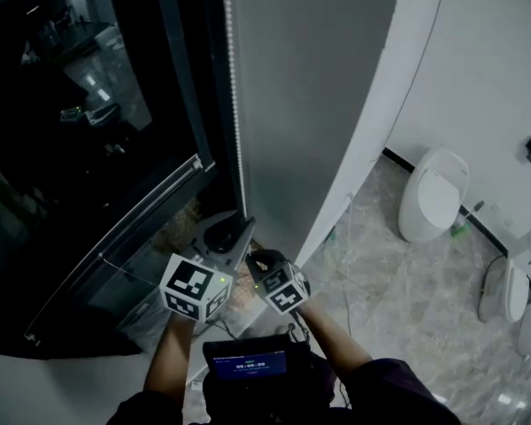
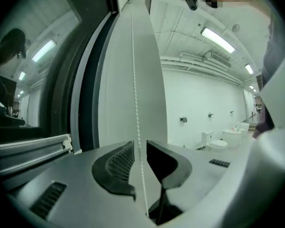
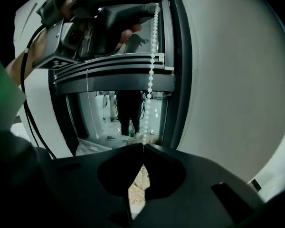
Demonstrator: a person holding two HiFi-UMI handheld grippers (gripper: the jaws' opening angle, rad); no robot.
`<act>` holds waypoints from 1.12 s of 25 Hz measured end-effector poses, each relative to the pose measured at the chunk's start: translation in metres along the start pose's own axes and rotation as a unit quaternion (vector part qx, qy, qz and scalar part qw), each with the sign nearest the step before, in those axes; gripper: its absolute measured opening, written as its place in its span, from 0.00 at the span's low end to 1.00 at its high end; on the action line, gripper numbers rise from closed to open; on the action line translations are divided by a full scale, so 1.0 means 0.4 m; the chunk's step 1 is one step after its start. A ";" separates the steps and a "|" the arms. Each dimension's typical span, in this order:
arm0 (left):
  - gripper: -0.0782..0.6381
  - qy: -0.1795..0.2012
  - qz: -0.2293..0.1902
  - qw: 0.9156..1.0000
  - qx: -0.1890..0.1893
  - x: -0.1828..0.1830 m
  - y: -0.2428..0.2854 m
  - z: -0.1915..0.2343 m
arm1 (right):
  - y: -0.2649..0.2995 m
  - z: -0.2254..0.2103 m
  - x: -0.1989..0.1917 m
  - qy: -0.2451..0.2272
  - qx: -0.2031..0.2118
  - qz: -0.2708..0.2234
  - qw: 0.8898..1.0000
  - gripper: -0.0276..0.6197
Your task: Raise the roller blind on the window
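The grey roller blind [image 1: 314,87] hangs over the dark window, with its white bead chain [image 1: 234,104] running down the blind's left edge. My left gripper [image 1: 228,234] is open, and the chain [image 2: 136,103] passes loosely between its spread jaws [image 2: 140,151] without either pad pressing on it. My right gripper [image 1: 264,259] sits just right of and below the left one. Its jaws meet at the tips [image 3: 143,146], shut on the bead chain [image 3: 151,70]. In the right gripper view the left gripper [image 3: 109,13] shows higher up on the same chain.
Dark window glass [image 1: 80,149] and its frame rail [image 1: 142,211] fill the left side. A white toilet [image 1: 432,193] and more white fixtures [image 1: 509,282] stand along the right wall on a marble floor. A small screen device [image 1: 248,361] hangs at my chest.
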State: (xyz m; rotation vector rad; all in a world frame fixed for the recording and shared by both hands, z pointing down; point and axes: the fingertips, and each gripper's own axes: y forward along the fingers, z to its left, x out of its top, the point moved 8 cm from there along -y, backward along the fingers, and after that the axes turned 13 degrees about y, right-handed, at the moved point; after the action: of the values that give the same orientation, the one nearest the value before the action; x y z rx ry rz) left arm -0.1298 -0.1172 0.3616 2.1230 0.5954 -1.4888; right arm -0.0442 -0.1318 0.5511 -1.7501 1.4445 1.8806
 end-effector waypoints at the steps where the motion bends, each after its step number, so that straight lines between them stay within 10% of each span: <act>1: 0.17 0.010 0.003 1.000 0.006 0.004 0.002 -0.001 | 0.000 0.007 -0.005 0.002 0.003 0.000 1.000 0.06; 11: 0.12 0.043 0.002 0.996 0.080 -0.012 0.018 0.001 | -0.041 -0.025 -0.019 0.033 -0.045 0.000 0.998 0.06; 28: 0.12 0.001 0.102 0.994 0.048 -0.244 0.141 -0.040 | -0.227 -0.043 0.126 0.072 -0.038 -0.143 0.986 0.06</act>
State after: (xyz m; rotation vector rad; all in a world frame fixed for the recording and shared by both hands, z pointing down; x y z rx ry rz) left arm -0.1150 -0.1600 0.4663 2.1843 0.3012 -1.4280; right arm 0.0163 -0.1213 0.4658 -2.0421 1.1037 1.7097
